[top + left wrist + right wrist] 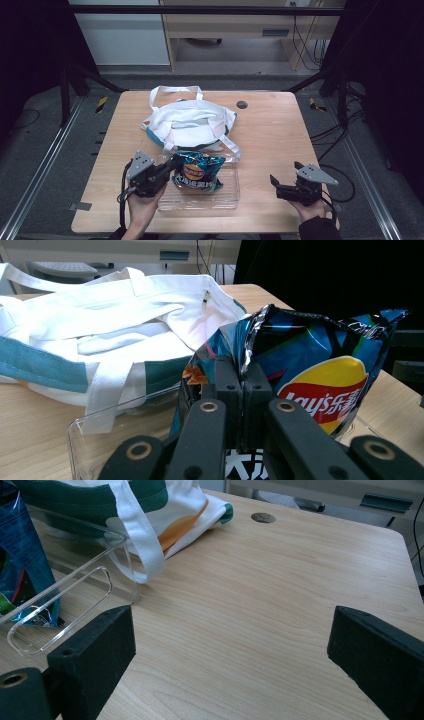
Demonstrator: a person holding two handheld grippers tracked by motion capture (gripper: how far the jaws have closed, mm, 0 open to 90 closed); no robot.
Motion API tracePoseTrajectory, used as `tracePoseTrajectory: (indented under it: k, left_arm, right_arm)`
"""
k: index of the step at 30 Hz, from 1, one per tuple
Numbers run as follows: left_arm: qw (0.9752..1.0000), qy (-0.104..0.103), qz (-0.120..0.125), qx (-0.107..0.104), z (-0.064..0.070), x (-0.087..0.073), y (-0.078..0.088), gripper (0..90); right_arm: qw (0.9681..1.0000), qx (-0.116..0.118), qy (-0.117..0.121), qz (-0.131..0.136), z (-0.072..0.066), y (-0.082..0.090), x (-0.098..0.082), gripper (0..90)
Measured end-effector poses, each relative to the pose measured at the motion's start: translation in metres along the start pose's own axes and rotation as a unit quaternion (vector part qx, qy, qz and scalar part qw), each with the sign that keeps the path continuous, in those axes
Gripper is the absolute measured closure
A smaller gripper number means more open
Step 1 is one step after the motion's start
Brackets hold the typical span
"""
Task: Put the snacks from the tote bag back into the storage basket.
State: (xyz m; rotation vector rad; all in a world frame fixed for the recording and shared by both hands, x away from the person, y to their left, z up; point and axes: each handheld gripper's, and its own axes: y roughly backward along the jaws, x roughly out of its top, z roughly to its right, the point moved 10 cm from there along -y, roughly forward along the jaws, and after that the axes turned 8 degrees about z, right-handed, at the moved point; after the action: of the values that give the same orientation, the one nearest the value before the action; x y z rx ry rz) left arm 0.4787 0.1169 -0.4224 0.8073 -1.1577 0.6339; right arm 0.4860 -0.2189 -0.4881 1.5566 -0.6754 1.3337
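a: what is the left gripper [169, 169] doing?

b: its two black jaws are pressed together on the crinkled top edge of the chip bag [197, 172]. in the left gripper view the foil seam sits pinched between the matte pads, and the bag [310, 375] bulges glossy and puffed to the right of them.

a: where is the bag?

b: in the clear plastic bin [227, 192], a shallow rectangular box with rounded corners near the table's six o'clock edge. the bag stands in the bin's left half, blue foil with a yellow and red logo, wrinkled at the top.

a: and the right gripper [281, 187]?

b: it rests at about four o'clock on the table [270, 135], well apart from the bin. its jaws are spread wide with only bare pale wood grain between them in the right gripper view; the blocky rubbery fingers [95, 655] touch nothing.

a: what else is there?

b: a soft white canvas tote bag [187, 122] with teal trim lies slumped just past the bin at twelve o'clock, straps looped flat, one strap draped over the bin's far rim. a small round dark disc [242, 105] sits in the tabletop at one o'clock.
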Motion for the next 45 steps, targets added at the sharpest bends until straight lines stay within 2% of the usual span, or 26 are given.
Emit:
tracePoseTrajectory:
  k: [8,23,28,45]
  left_arm:
    - [0.9999,0.013,-0.001,-0.001,-0.004,0.002,-0.007,88.4]
    - [0.9999,0.004,0.001,0.012,-0.012,0.007,-0.028,87.5]
    - [0.9999,0.009,0.002,0.012,-0.014,0.008,-0.032,87.4]
    - [0.9998,0.001,0.005,0.019,-0.019,0.009,-0.044,85.5]
  right_arm:
    - [1.0,-0.001,-0.001,-0.001,0.0,0.0,-0.001,5.5]
    - [1.0,0.0,0.002,-0.002,0.002,-0.002,-0.001,5.4]
    - [1.0,0.001,0.0,-0.004,0.0,-0.002,-0.002,5.5]
    - [0.9999,0.0,0.001,-0.011,0.002,-0.004,-0.005,5.4]
